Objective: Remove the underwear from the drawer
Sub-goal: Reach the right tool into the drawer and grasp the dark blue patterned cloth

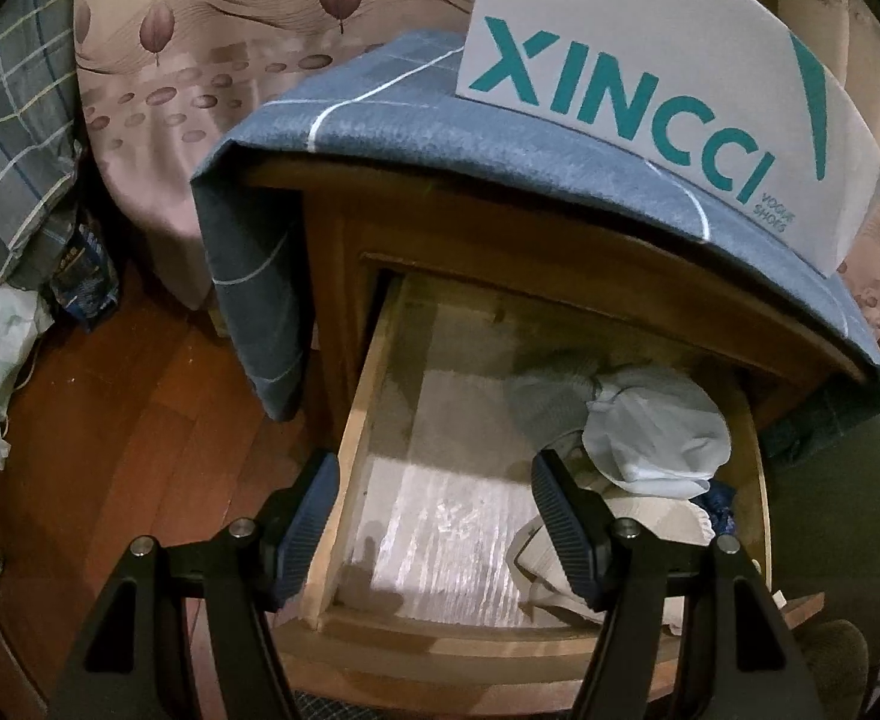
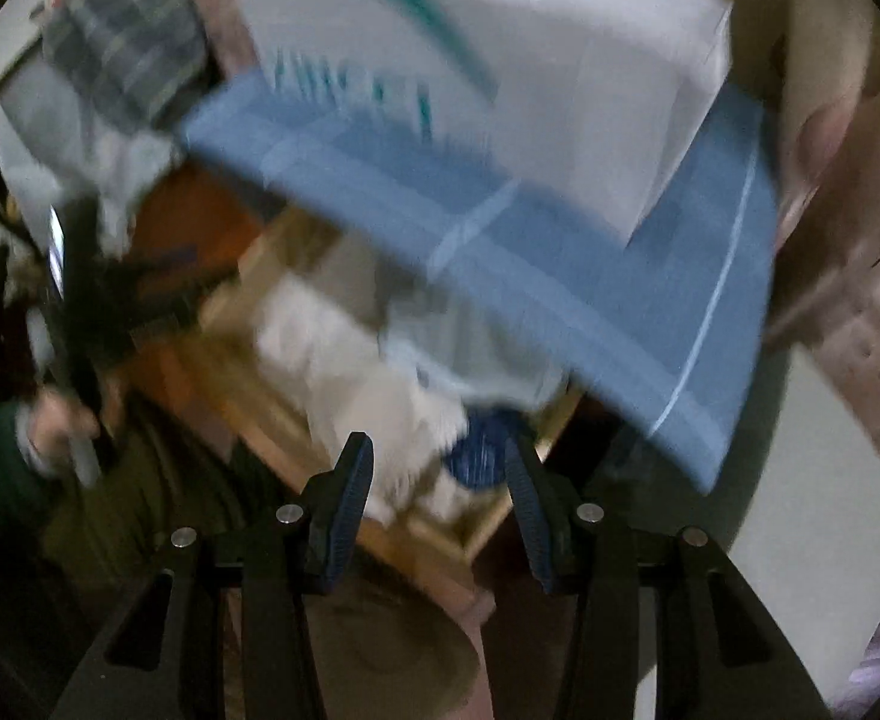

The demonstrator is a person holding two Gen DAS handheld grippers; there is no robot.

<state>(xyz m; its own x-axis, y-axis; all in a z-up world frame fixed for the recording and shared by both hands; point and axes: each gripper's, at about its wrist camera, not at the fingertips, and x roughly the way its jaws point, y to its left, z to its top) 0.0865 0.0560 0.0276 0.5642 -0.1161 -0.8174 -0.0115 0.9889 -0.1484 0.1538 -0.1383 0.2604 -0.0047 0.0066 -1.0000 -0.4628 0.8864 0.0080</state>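
Drawer stands pulled out of the wooden nightstand, so the clothes lie reachable from above. Left gripper hovers over its near edge, jaws spread, nothing between them. Right gripper is over the drawer's right side in a blurred view, jaws apart and empty. The underwear: one pale blue bundle at the far right, one whitish piece nearer, one dark blue scrap beside it. One shoebox on top.
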